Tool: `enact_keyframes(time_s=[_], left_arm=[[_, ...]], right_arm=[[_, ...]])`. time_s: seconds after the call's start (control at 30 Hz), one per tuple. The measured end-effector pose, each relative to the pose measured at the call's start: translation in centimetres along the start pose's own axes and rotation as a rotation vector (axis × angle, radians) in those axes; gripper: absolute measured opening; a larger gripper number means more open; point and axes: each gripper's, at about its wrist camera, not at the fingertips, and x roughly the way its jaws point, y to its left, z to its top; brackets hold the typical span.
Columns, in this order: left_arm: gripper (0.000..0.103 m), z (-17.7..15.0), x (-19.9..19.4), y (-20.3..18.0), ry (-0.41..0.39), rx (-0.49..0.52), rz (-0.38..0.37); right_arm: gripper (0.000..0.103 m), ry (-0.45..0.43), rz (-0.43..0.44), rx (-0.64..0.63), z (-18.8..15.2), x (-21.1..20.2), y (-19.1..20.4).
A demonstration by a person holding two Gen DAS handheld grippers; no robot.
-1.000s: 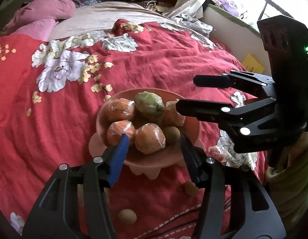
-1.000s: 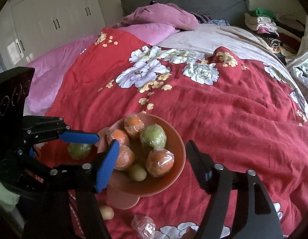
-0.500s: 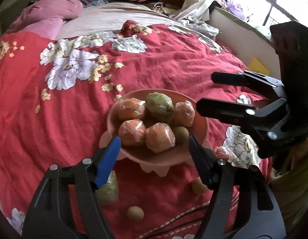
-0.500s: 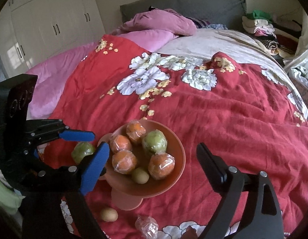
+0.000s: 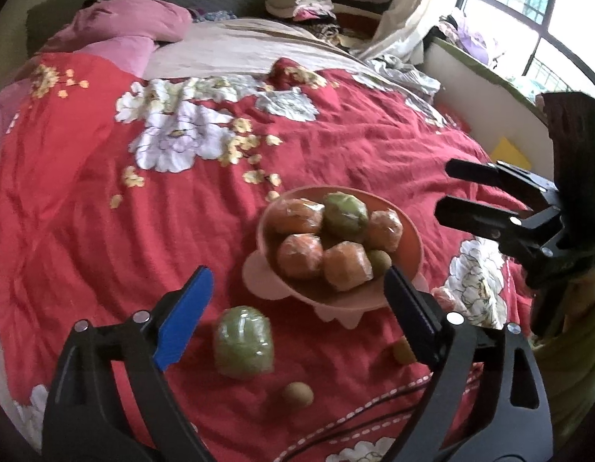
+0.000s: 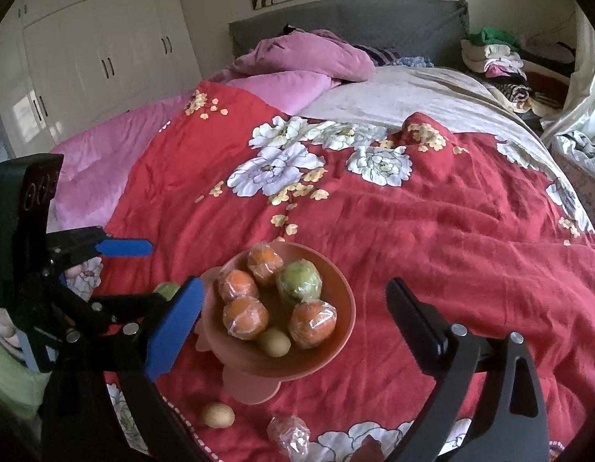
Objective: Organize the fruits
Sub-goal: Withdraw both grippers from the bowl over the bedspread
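A pink footed bowl [image 5: 413, 238] [image 6: 343, 288] stands on the red bedspread and holds several wrapped oranges, a wrapped green fruit [image 6: 299, 281] and a small brown fruit [image 6: 274, 342]. Another wrapped green fruit [image 5: 243, 342] [image 6: 166, 290] lies on the bedspread left of the bowl. My left gripper [image 5: 295, 275] [image 6: 155, 269] hovers over that fruit with its jaws opening, pads clear of it. My right gripper [image 6: 293, 285] [image 5: 447, 186] hangs over the bowl's near side, jaws opening, nothing between them.
Loose on the bedspread near the bowl are small brown fruits [image 5: 297, 394] [image 5: 401, 350] [image 6: 218, 415] and a wrapped fruit [image 6: 289, 433] [image 5: 443, 296]. Pink bedding [image 6: 297, 57] lies at the head of the bed. A clothes pile [image 6: 497, 61] sits at the far right.
Both grippers' jaws have spread wider. The left gripper has drawn back and to the left, so the wrapped green fruit on the bedspread now shows between its fingers. The right gripper has barely moved.
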Motion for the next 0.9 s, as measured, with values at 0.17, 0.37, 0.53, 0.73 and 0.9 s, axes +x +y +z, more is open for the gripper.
enact_keyframes(time_s=[0.17,0.37,0.53,0.73,0.9], left_arm=[[0.091,-0.2,-1.1,0.8,-0.029,-0.021,0.011],[0.093,-0.8,-1.8,1.3,-0.051,-0.042,0.024],[0.093,-1.4,-2.0,1.8,-0.055,-0.06,0.023],[0.093,-2.0,-2.5,2.1,-0.067,-0.061,0.044],[0.093,-2.6,-2.7,1.9,-0.069,-0.051,0.054]], right_arm=[[0.096,-0.006,0.003,-0.008,-0.1,-0.3,0.4],[0.096,-0.018,0.001,-0.019,-0.3,-0.7,0.9],[0.096,-0.02,-0.009,-0.028,-0.5,-0.9,1.2],[0.096,-0.022,-0.022,-0.042,-0.9,-1.2,1.7],[0.096,-0.025,-0.044,-0.069,-1.4,-1.7,2.3]])
